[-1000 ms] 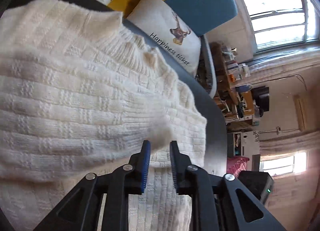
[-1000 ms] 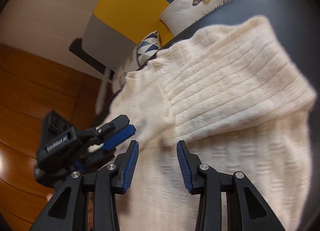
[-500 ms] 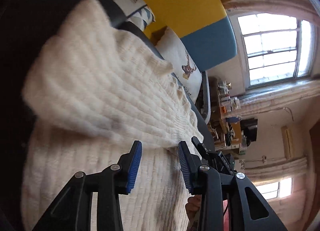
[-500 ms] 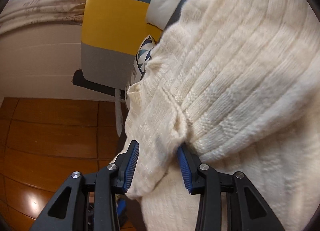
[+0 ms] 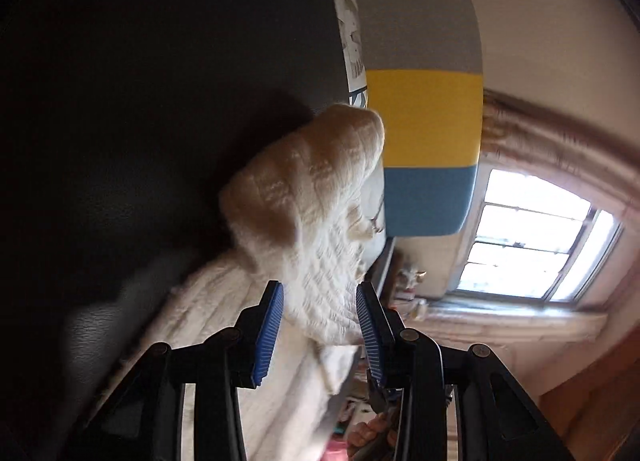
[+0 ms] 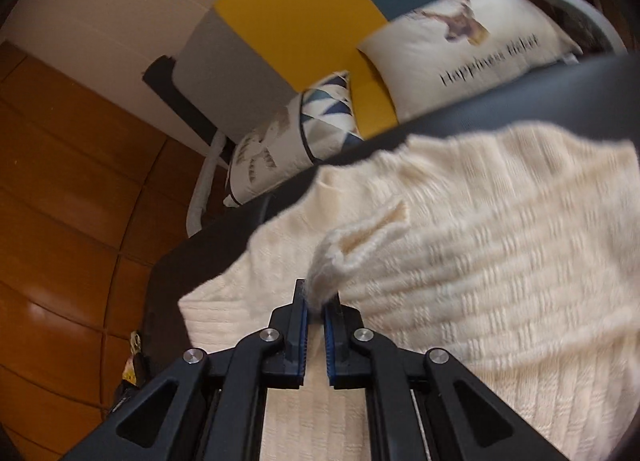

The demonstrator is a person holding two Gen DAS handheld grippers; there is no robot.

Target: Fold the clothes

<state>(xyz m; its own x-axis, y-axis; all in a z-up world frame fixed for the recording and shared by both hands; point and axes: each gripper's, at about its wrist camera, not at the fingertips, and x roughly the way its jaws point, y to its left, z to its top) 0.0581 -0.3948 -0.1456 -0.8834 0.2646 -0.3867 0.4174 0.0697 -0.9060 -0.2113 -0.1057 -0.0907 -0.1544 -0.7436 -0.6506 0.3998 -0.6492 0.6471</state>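
A cream knit sweater (image 6: 480, 261) lies on a dark table (image 6: 520, 101). My right gripper (image 6: 315, 301) is shut on a raised fold of the sweater near its left edge, and the knit bunches up just ahead of the blue pads. In the left wrist view the sweater (image 5: 312, 229) is seen side-on, with a folded part humped up. My left gripper (image 5: 320, 313) is open, its jaws standing on either side of the fold's edge without pinching it. A blue tip of the other gripper (image 5: 380, 389) shows past the right finger.
A grey, yellow and blue panel (image 6: 304, 21) stands behind the table with two printed cushions (image 6: 460, 49) against it. Wooden wall panels (image 6: 60, 201) are at the left. A bright window (image 5: 532, 237) is behind the left view. The dark table (image 5: 140, 101) fills its left side.
The right gripper has closed on a fold of the sweater. The left gripper opened, let go of the knit and swung round, so the sweater now shows side-on.
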